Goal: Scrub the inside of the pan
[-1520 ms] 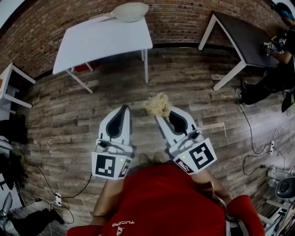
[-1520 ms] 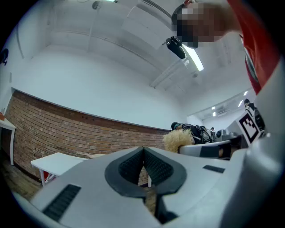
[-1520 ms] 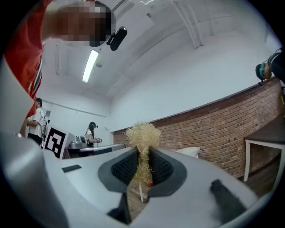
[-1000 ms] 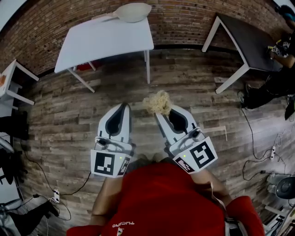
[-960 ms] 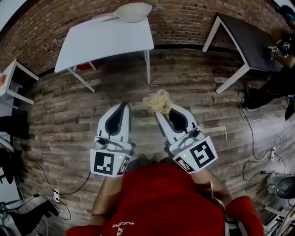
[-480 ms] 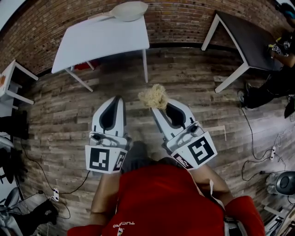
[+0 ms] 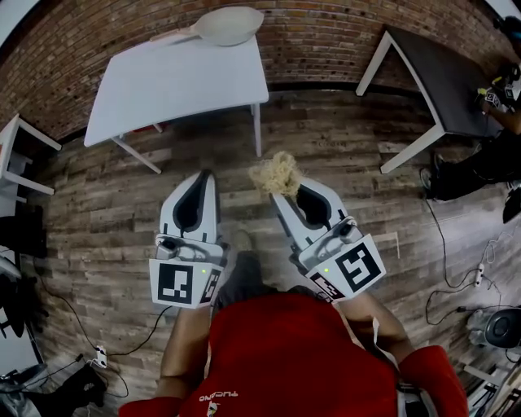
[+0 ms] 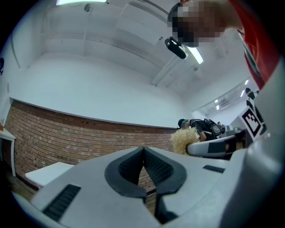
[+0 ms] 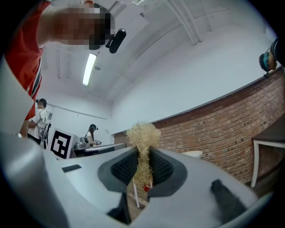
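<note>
A pale cream pan (image 7: 227, 24) with a long handle sits at the far edge of the white table (image 7: 175, 81), near the brick wall. My right gripper (image 7: 286, 190) is shut on a tuft of straw-coloured scrubbing fibre (image 7: 276, 173), which also sticks up between the jaws as a fibre scrubber (image 9: 143, 135) in the right gripper view. My left gripper (image 7: 205, 175) is shut with nothing in it; its closed jaws (image 8: 143, 153) meet edge to edge. Both grippers hover over the wooden floor, well short of the table and pan.
A dark table (image 7: 440, 65) with white legs stands at the right, with a seated person (image 7: 488, 138) beside it. Another white table (image 7: 16, 155) edges in at the left. Cables (image 7: 452, 244) run across the wooden floor on both sides.
The view has shifted so the white table and pan appear slightly nearer. Both grippers keep the same pose, the right one still holding the scrubber.
</note>
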The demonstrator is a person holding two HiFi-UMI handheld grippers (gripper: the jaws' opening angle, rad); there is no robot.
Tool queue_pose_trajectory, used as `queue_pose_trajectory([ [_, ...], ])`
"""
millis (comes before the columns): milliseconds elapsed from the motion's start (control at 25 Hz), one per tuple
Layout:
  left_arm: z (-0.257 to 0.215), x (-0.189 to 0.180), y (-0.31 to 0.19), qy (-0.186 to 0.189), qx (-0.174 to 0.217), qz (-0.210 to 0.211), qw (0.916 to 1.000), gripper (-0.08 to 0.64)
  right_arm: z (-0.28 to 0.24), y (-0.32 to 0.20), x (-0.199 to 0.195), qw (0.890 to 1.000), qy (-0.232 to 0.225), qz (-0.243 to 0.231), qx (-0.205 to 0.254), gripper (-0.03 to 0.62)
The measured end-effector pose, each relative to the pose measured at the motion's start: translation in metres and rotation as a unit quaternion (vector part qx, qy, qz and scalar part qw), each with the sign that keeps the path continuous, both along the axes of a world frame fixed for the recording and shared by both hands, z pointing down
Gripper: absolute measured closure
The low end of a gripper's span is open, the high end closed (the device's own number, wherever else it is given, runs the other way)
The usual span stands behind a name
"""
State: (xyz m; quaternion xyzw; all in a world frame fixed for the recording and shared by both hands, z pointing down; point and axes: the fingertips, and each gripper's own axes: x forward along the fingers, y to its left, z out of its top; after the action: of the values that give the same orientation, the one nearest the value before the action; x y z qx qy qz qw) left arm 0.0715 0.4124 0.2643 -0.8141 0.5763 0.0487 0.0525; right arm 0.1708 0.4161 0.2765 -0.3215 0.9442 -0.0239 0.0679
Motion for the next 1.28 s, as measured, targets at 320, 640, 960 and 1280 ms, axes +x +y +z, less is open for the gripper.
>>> queue_pose_trajectory([
  [320, -0.007, -0.064, -0.093, 0.001, 0.006, 0.011, 0.9999, 0.546, -0.004, -0.089, -0.057, 1.0, 0.001, 0.019, -0.003, 0.517],
  [640, -0.011, -0.12, -0.173, 0.013, 0.014, 0.031, 0.9993, 0.546, -0.014, -0.168, -0.112, 0.999, 0.012, 0.042, 0.003, 0.517],
  [960, -0.006, -0.142, -0.23, 0.027, 0.008, 0.047, 0.9985, 0.546, -0.017, -0.221, -0.133, 0.998, 0.022, 0.061, 0.006, 0.517],
  [1280, 0.001, -0.148, -0.285, 0.028, 0.004, 0.046, 0.9986, 0.546, -0.008, -0.278, -0.142, 0.998, 0.024, 0.058, 0.006, 0.517],
])
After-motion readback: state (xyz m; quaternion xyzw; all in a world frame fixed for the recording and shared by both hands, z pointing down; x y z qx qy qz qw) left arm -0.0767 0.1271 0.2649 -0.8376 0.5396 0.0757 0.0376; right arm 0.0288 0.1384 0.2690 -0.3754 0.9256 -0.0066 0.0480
